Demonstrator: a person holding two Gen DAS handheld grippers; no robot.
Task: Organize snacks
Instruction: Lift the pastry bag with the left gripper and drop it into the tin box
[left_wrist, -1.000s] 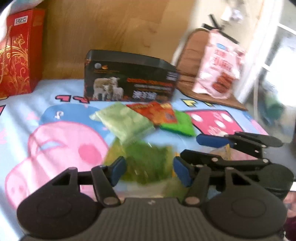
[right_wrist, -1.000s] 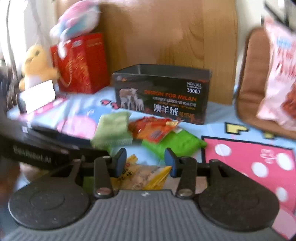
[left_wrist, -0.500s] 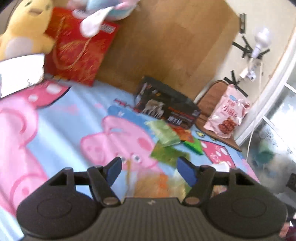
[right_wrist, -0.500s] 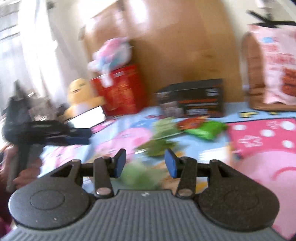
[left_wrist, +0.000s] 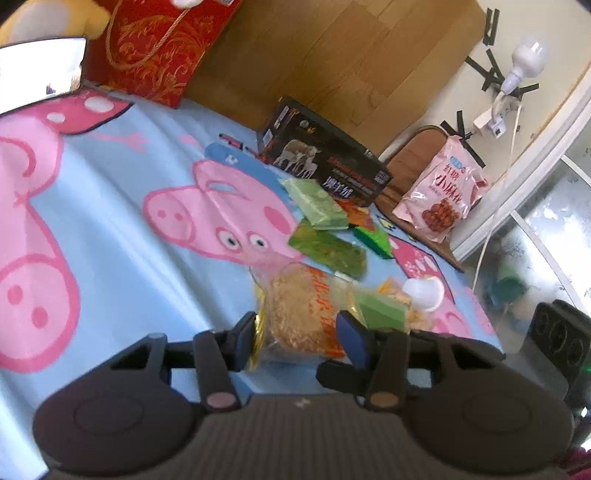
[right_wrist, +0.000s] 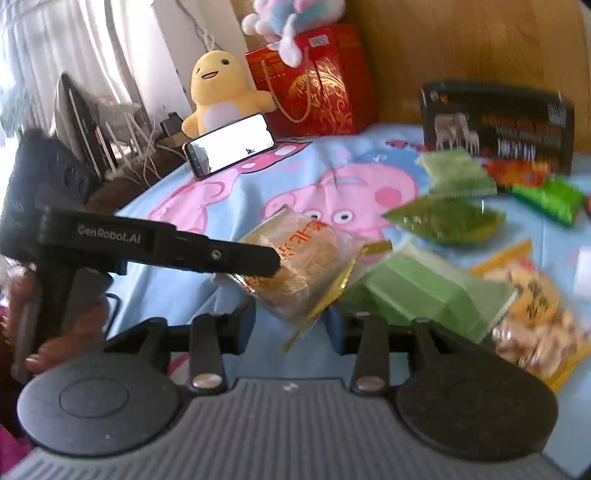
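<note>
Left hand-held gripper (left_wrist: 295, 338), jaws just narrowed, pinching clear packet of golden crumbly snack (left_wrist: 301, 314); long axis running forward-left, away from fingers. Right gripper (right_wrist: 291, 321) half-open, just narrowed, empty, beneath packet's gold tail.

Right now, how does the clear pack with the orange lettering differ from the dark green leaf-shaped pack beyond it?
The clear pack sits between the left gripper fingers, which have just been closing on it; the dark green pack lies untouched on the blanket. The clear pack is bulging with pale golden contents; the dark green pack looks flat. Both are sealed snack packets.
</note>
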